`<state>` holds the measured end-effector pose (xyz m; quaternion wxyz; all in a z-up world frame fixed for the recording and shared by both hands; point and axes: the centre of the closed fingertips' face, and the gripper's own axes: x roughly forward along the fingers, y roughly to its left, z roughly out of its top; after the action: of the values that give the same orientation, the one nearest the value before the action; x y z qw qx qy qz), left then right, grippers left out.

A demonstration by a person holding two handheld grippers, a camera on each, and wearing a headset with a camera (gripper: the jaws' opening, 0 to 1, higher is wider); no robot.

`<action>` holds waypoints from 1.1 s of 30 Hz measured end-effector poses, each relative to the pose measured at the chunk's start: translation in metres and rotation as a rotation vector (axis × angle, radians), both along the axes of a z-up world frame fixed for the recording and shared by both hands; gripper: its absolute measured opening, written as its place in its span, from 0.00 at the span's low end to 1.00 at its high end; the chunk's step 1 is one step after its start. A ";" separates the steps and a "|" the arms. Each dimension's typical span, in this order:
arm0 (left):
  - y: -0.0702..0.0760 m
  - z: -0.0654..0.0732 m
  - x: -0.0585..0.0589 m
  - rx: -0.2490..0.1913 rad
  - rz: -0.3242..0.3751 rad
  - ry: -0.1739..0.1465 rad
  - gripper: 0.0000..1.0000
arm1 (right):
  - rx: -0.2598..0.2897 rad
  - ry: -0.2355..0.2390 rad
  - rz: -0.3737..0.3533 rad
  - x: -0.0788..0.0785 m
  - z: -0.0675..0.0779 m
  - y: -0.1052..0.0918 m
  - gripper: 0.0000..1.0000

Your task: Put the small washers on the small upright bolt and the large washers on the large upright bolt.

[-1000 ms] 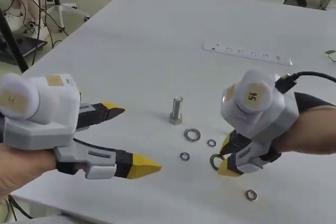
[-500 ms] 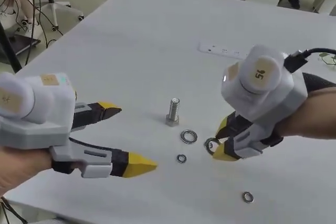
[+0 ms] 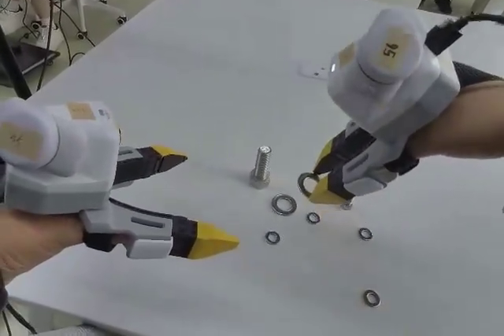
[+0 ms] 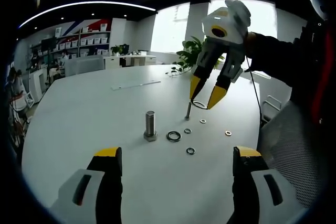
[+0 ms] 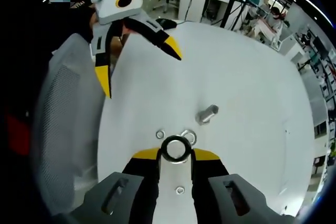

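Transfer step in hand: the right gripper [image 3: 320, 172], fingers clamped on a large washer [image 5: 164, 149], holds it just beside the large upright bolt [image 3: 262, 167] mid-surface [image 3: 197, 60], while the left gripper [image 3: 211, 199] waits, fingers spread, so the next move likely calls for centring the hole over the bolt and releasing.

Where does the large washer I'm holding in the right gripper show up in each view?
Head view: large washer right of centre, clamped in the right gripper, just right of the large bolt.
Left gripper view: upper middle, between the yellow tips, up and right of the large bolt.
Right gripper view: bottom centre, the large bolt above it.
Shared landmark: the large bolt.
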<state>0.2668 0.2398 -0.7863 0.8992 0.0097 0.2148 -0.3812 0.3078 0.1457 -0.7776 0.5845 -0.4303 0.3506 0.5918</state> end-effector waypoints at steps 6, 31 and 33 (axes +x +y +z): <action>0.001 -0.002 0.001 -0.002 0.005 0.003 0.87 | 0.004 0.002 0.030 0.013 0.009 0.013 0.23; 0.005 -0.011 0.004 0.009 0.023 0.010 0.87 | -0.011 0.026 0.084 0.047 0.000 0.053 0.23; 0.005 -0.011 0.005 0.007 0.022 0.011 0.87 | -0.011 0.031 0.086 0.048 -0.001 0.055 0.23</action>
<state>0.2713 0.2444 -0.7977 0.9020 0.0085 0.2214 -0.3705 0.3554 0.2003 -0.7788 0.5509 -0.4390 0.3440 0.6209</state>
